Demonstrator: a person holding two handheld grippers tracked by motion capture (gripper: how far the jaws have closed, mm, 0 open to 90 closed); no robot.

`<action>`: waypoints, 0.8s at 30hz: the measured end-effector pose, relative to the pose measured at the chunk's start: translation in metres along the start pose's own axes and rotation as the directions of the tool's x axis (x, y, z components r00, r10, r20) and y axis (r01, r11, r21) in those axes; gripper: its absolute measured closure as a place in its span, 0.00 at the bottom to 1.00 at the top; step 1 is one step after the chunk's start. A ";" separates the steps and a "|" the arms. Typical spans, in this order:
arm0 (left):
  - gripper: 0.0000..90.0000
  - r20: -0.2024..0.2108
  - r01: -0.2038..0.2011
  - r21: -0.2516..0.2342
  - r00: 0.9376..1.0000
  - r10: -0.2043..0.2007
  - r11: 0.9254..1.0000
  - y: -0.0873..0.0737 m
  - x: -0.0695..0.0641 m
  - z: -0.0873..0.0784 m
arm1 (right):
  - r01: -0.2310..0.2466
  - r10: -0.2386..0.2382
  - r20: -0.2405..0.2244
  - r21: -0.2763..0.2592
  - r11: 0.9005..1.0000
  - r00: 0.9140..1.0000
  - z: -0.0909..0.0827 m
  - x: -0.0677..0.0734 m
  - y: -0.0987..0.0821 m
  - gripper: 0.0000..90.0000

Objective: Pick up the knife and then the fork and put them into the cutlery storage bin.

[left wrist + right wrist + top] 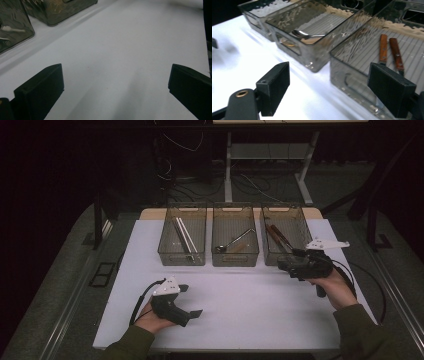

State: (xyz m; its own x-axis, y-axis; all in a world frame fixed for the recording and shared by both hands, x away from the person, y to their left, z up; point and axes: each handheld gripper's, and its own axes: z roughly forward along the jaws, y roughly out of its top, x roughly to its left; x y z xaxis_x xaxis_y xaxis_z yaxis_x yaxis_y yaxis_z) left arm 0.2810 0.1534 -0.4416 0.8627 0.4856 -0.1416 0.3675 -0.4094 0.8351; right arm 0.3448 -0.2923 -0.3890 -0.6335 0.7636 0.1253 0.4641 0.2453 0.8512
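Overhead light is brightening the white table (250,310) — surroundings are falling into darkness, clear bins (312,30) glinting, nearby jaws blurring.

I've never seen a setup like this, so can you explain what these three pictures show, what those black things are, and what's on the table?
A person sits at a white table holding a hand-operated gripper in each hand. The high view looks down from above. The other two pictures come from cameras riding on the grippers, so the black blocks at their bottom edges are each gripper's own jaws.

The left gripper rests low over bare table, jaws wide apart. The right gripper hovers at the right bin, also open. Neither holds anything.

Three clear bins stand in a row: white sticks, a spoon, and wooden-handled utensils.
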 end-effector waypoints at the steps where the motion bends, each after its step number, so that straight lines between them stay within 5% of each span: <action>1: 0.00 0.001 -0.001 0.000 1.000 0.001 1.000 0.000 0.000 0.000 | -0.001 0.001 -0.007 -0.004 1.000 1.000 -0.002 0.002 -0.002 0.20; 24: 0.00 0.006 0.000 -0.001 1.000 0.000 1.000 0.001 -0.001 0.000 | 0.058 -0.058 -0.077 0.006 0.998 0.995 -0.025 0.034 -0.061 0.20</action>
State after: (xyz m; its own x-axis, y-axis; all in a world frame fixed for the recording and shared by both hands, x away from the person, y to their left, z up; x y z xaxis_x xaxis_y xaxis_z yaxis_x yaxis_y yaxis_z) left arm 0.2805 0.1524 -0.4413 0.8649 0.4806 -0.1447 0.3668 -0.4084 0.8358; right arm 0.2793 -0.2963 -0.4233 -0.7052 0.6996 0.1152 0.4299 0.2927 0.8541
